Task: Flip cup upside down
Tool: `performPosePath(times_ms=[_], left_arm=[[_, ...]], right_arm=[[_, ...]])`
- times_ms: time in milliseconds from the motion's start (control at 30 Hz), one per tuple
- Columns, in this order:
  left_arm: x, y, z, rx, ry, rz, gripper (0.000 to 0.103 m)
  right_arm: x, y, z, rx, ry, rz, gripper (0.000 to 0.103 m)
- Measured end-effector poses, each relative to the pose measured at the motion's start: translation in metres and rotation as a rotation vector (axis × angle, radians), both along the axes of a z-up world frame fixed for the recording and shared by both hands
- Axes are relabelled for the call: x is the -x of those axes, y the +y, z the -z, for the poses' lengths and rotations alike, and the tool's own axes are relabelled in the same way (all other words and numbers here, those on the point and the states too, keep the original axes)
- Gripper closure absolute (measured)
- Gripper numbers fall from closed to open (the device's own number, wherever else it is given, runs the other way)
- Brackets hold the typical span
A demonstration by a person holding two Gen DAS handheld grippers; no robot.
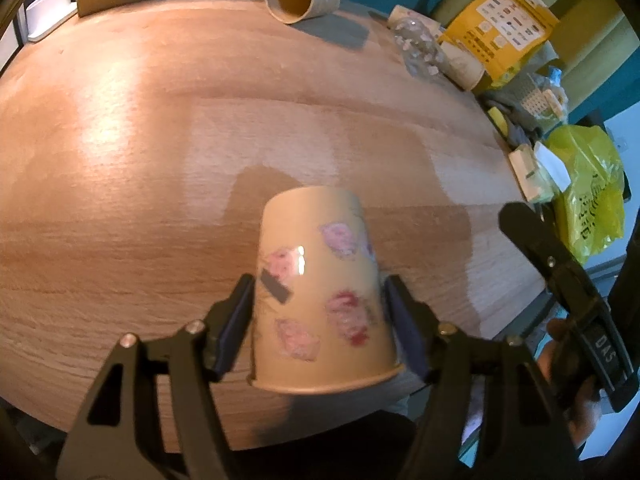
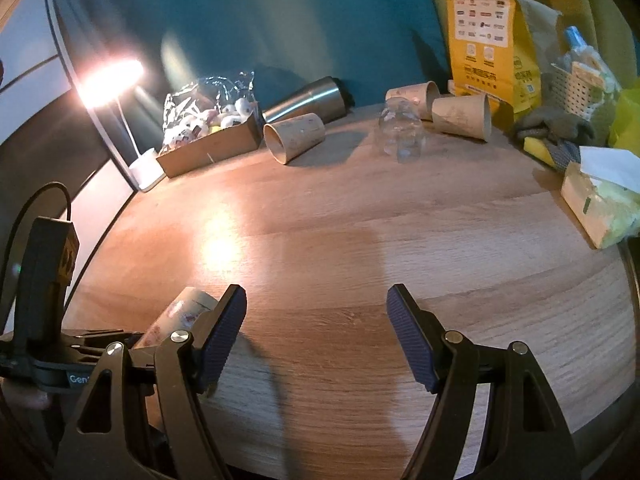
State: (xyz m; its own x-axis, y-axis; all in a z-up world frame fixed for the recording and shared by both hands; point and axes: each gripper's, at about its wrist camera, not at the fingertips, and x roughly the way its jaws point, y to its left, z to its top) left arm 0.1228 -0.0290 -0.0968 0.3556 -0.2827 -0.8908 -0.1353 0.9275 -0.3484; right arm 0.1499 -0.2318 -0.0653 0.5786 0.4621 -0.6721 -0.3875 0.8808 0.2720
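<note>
A cream paper cup with pink flower prints (image 1: 320, 292) is between the pads of my left gripper (image 1: 320, 320). Its closed bottom points away from me over the table and its rim is toward the camera. The pads press its sides, so the gripper is shut on it, just above the wooden table (image 1: 160, 140) near the front edge. The same cup shows in the right wrist view (image 2: 180, 316) at lower left, behind my right gripper's left finger. My right gripper (image 2: 316, 332) is open and empty over the table's front part; it also shows in the left wrist view (image 1: 560, 280).
Another paper cup lies on its side at the back (image 2: 294, 136), with a steel tumbler (image 2: 308, 98) behind it. Two more cups (image 2: 460, 114), a clear jar (image 2: 400, 132), a yellow bag (image 2: 486, 40), a tissue pack (image 2: 596, 208) and a snack box (image 2: 208, 140) line the back and right edges. A lamp (image 2: 112, 80) shines at left.
</note>
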Motion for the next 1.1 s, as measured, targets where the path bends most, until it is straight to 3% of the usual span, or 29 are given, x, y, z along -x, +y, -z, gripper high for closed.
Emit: performPosePath(times_ms=[200,400,500,667,800,867,933,1100], left_arm=[[0.006,0.007,-0.012,0.017,-0.043,-0.003,0.017],[0.030,0.040,-0.036,0.065,-0.124,-0.025,0.017],[0.039,0.067,-0.039,0.057,-0.151,-0.082,0.017],[0.052,0.100,-0.026,0.087,-0.161,-0.146,0.017],[0.059,0.118,-0.014,0.122,-0.166,-0.172,0.017],[0.061,0.127,-0.011,0.117,-0.170,-0.182,0.017],[0.062,0.133,-0.009,0.125,-0.175,-0.184,0.017],[0.061,0.140,-0.007,0.126,-0.182,-0.174,0.017]], right_arm=[[-0.004,0.010,0.002,0.006,0.031,-0.017,0.027],[-0.013,0.043,0.006,0.015,0.109,-0.142,0.027],[-0.026,0.069,0.012,0.055,0.189,-0.210,0.027],[-0.047,0.110,0.030,0.123,0.401,-0.337,0.027],[-0.052,0.134,0.038,0.247,0.466,-0.394,0.027],[-0.054,0.142,0.040,0.299,0.478,-0.407,0.028],[-0.052,0.150,0.039,0.334,0.471,-0.433,0.042],[-0.046,0.163,0.030,0.354,0.399,-0.454,0.043]])
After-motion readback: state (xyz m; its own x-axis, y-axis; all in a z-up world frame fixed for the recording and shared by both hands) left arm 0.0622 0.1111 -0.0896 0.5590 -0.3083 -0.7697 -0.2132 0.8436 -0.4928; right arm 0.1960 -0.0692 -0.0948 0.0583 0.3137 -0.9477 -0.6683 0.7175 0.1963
